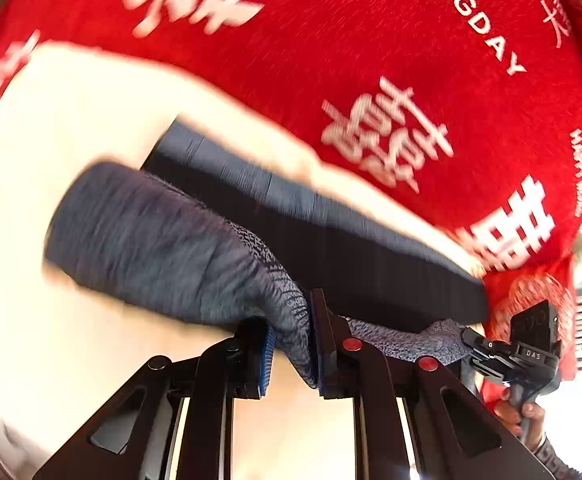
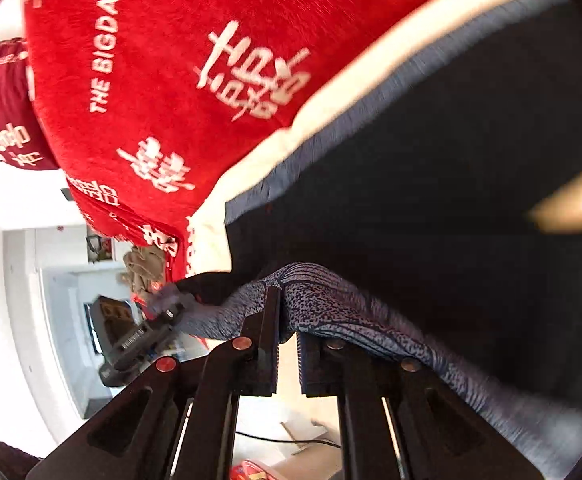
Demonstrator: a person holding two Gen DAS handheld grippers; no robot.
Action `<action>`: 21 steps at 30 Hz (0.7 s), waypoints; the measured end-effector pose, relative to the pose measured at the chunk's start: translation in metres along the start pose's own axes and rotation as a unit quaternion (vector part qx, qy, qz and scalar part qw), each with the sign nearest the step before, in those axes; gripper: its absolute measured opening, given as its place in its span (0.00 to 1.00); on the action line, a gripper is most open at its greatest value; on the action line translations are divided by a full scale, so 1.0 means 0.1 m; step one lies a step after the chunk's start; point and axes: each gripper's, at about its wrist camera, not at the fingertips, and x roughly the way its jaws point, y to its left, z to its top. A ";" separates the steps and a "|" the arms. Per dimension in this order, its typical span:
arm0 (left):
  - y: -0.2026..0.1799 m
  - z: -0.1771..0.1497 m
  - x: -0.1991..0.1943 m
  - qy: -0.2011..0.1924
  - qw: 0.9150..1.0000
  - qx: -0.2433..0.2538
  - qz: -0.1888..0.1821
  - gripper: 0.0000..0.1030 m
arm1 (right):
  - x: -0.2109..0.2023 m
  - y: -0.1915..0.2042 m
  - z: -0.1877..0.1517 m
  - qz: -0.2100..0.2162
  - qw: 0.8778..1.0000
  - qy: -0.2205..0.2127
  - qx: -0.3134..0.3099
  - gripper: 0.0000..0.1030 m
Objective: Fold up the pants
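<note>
I hold both grippers level: the left gripper (image 1: 291, 344) and right gripper (image 2: 287, 344) each clamp their fingers on the pants (image 1: 151, 240), lifted above the red blanket (image 1: 331, 40).

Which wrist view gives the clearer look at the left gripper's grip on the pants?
The left wrist view: the left gripper has both fingers shut on a bunched grey fold of the pants, seen close up. In the right wrist view, that gripper is small, blurred and side-on, so its grip is unclear.
</note>
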 end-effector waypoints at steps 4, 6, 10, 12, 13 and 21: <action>-0.03 0.50 0.67 0.000 0.998 0.024 0.050 0.17 | 0.47 -0.07 0.83 -0.026 0.999 0.030 0.001 0.10; 0.04 0.67 1.06 0.014 0.996 0.018 0.083 0.17 | 0.71 -0.18 1.08 -0.040 0.998 0.049 0.005 0.10; 0.22 0.81 1.38 0.035 0.995 -0.024 0.094 0.17 | 1.04 -0.32 1.36 -0.056 0.997 0.052 0.011 0.11; 0.16 0.82 1.24 0.039 0.995 -0.023 0.091 0.18 | 1.04 -0.29 1.40 -0.052 0.997 0.052 0.014 0.17; 0.13 0.81 1.12 0.034 0.995 -0.019 0.087 0.18 | 1.01 -0.25 1.37 -0.049 0.997 0.058 0.007 0.29; -0.12 0.60 0.37 -0.034 0.984 0.047 0.167 0.73 | 0.66 0.45 1.00 -0.071 0.991 0.034 -0.107 0.56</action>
